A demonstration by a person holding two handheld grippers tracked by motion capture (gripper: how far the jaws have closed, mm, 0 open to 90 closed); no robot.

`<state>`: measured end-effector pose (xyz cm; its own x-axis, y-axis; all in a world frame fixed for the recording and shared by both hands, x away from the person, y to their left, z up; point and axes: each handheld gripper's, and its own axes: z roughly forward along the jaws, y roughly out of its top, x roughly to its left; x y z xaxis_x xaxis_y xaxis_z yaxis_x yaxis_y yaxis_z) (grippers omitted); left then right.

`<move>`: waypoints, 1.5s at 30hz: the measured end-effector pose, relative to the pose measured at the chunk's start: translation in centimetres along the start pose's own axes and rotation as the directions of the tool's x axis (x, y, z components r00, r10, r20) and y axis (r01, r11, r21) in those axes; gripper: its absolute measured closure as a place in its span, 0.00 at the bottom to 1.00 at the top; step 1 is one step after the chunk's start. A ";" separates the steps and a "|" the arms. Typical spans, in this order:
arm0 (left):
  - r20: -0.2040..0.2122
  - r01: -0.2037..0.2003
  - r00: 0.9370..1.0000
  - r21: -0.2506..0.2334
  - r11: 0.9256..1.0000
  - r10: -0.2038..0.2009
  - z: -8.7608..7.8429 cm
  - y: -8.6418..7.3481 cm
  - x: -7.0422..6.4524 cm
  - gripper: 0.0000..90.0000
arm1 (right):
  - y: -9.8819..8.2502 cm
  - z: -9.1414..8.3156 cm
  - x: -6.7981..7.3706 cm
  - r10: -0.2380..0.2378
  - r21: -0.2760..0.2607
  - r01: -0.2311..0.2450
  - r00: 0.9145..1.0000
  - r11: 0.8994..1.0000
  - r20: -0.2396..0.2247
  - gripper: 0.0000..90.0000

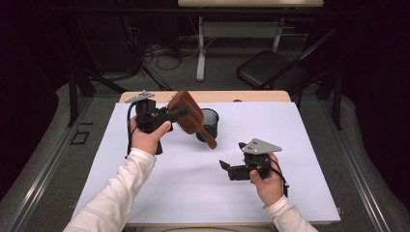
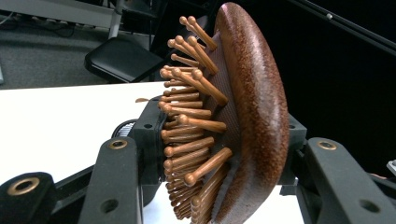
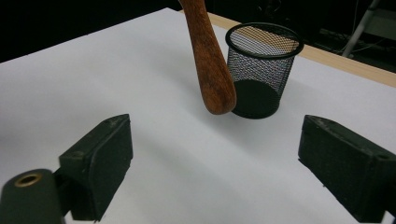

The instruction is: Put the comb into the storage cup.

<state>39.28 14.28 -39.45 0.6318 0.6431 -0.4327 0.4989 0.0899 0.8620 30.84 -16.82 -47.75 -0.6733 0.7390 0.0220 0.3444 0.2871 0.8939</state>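
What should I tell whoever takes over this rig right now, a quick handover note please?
Left tongs: shut on the head of the wooden hairbrush, held up above the table, handle slanting down toward the mesh cup.
Right tongs: open, nothing between them, low over the white table, aimed at the brush handle and cup.
Mesh cup: upright near the far edge of the table, looks empty.
Done: brush lifted clear.
Left: probably lower the brush, handle first, into the cup and release; the handle tip hangs in front of the cup, not yet over the rim.
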 end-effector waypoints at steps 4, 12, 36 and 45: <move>0.007 -0.003 1.000 -0.003 1.000 0.003 0.1 0.1 0.0 0.56 | -0.3 0.1 -0.1 0.002 0.002 -0.002 1.000 1.000 0.001 0.06; 0.001 -0.021 1.000 -0.015 1.000 0.021 0.2 0.4 -0.4 0.56 | -0.8 0.1 -0.3 0.005 -0.003 -0.005 1.000 1.000 -0.006 0.00; -0.010 -0.039 0.999 -0.057 0.998 0.039 0.4 1.8 -0.5 0.56 | -1.9 0.6 -0.3 0.020 -0.011 -0.020 1.000 1.000 0.000 0.00; -0.035 -0.031 0.999 -0.066 0.997 0.029 0.8 2.4 0.1 0.56 | -2.0 0.7 -0.3 0.017 0.002 -0.017 1.000 1.000 0.004 0.00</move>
<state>40.98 13.96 -37.59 0.6252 0.6713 -0.3981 0.4387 0.1196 0.8907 30.82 -17.21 -49.89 -0.6648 0.7462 0.0356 0.3570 0.2755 0.8925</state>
